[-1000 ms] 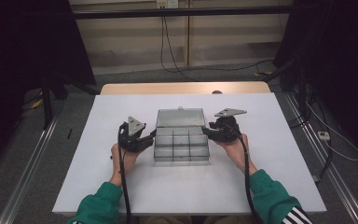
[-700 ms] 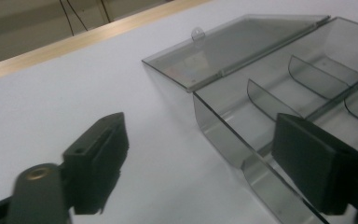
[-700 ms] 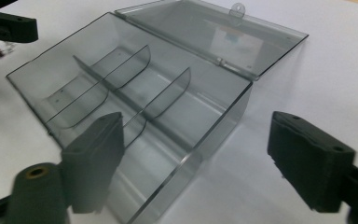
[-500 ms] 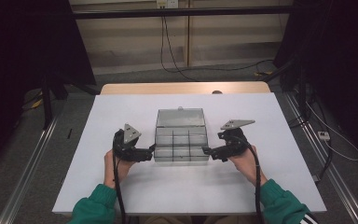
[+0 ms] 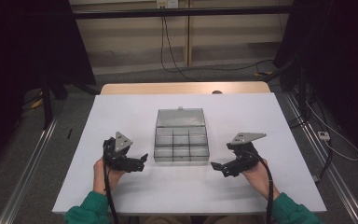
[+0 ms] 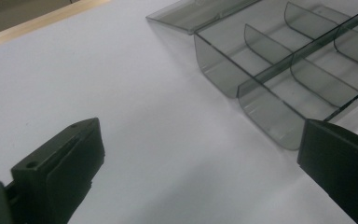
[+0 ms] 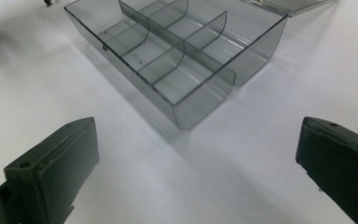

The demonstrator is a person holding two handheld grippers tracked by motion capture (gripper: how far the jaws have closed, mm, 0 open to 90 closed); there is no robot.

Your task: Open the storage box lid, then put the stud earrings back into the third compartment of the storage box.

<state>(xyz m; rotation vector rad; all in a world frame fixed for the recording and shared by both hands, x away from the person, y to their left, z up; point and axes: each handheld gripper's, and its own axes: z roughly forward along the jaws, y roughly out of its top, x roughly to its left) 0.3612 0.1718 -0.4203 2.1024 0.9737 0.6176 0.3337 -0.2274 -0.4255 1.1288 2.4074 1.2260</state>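
High view: the clear compartment box [image 5: 182,142] sits open at the middle of the white table [image 5: 121,112], its lid [image 5: 180,118] laid flat behind it. 2 forearms in green sleeves come in from the bottom edge. The left gripper [image 5: 140,162] lies low, just left of the box's near corner, pointing inward toward it. The right gripper [image 5: 218,167] sits a little farther off at the right, also aimed inward. Both have just been opening and stand spread wide with only bare table between the jaws. Left gripper view shows the box [image 6: 298,70] ahead and right of its jaws; right gripper view shows it [image 7: 177,56] ahead.
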